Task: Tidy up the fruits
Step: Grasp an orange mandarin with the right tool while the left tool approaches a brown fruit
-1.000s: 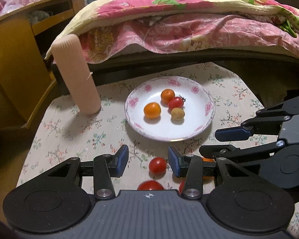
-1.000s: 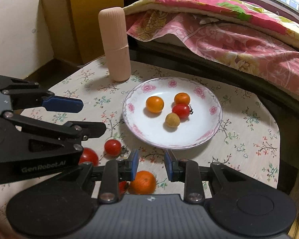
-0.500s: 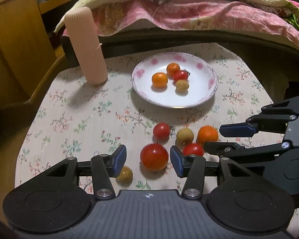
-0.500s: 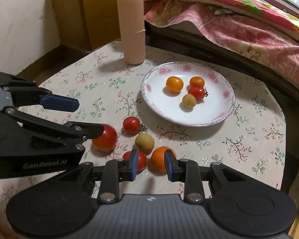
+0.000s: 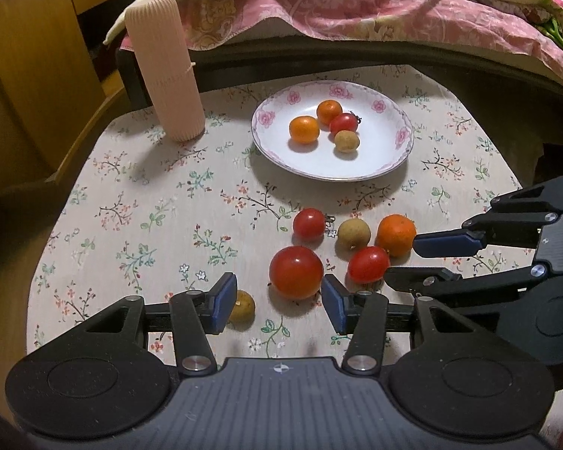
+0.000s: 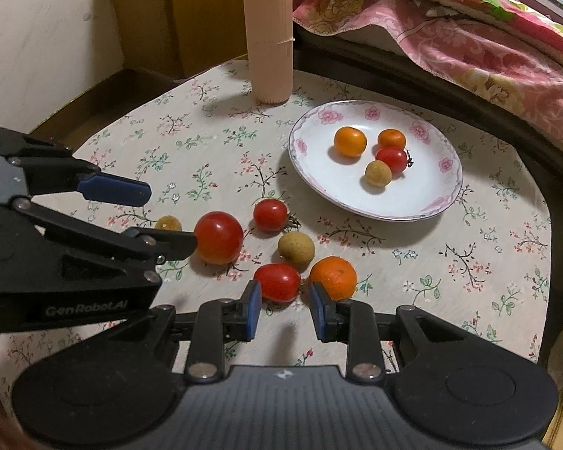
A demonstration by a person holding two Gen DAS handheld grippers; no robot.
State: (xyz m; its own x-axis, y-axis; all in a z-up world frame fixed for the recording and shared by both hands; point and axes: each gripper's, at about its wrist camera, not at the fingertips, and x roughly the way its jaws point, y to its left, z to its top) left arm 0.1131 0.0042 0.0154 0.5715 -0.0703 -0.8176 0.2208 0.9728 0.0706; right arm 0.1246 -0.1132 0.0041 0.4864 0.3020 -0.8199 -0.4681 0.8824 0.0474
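A flowered white plate (image 5: 401, 157) holds two oranges, a cherry tomato and a longan. Loose on the floral tablecloth lie a large tomato (image 5: 295, 272), a cherry tomato (image 5: 309, 224), a longan (image 5: 353, 233), an orange (image 5: 396, 234), another cherry tomato (image 6: 277, 281) and a small longan (image 5: 242, 305). My left gripper (image 5: 279, 302) is open, with the large tomato at its fingertips, not pinched. My right gripper (image 6: 285, 303) has a narrow gap; the second cherry tomato sits just ahead of its tips and the orange (image 6: 333, 277) by its right finger.
A tall pink ribbed cylinder (image 5: 165, 67) stands at the table's far left. A bed with a pink quilt (image 5: 356, 11) borders the far edge. A wooden cabinet (image 5: 30, 86) stands left, and the two grippers hang close together over the loose fruit.
Both views have pulled back from the plate and tipped down, so the loose fruit now shows in full. The left jaws have widened and now flank the large tomato.
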